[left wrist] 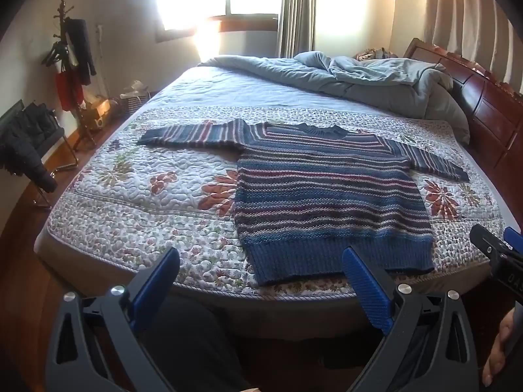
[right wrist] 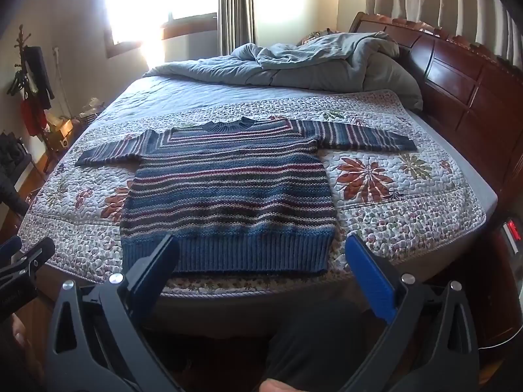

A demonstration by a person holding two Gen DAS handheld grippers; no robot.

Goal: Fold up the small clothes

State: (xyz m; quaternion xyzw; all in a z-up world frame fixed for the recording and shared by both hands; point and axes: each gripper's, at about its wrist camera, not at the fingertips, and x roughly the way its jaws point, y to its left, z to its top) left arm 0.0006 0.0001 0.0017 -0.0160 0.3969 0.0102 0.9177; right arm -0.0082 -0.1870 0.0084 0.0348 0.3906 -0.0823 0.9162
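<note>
A small blue knitted sweater with red and white stripes (left wrist: 327, 196) lies flat on the floral quilt, both sleeves spread out, hem toward me. It also shows in the right wrist view (right wrist: 228, 196). My left gripper (left wrist: 261, 264) is open and empty, held off the bed's near edge, just short of the hem's left part. My right gripper (right wrist: 261, 254) is open and empty, held over the hem near the bed's edge. The right gripper also shows at the right edge of the left wrist view (left wrist: 497, 248), and the left gripper at the left edge of the right wrist view (right wrist: 23, 261).
The floral quilt (left wrist: 147, 202) covers the near half of the bed. A crumpled grey duvet (left wrist: 359, 75) lies at the far end. A dark wooden headboard (right wrist: 457, 78) runs along the right. A coat rack (left wrist: 70, 65) and a chair with dark clothes (left wrist: 29, 143) stand at the left.
</note>
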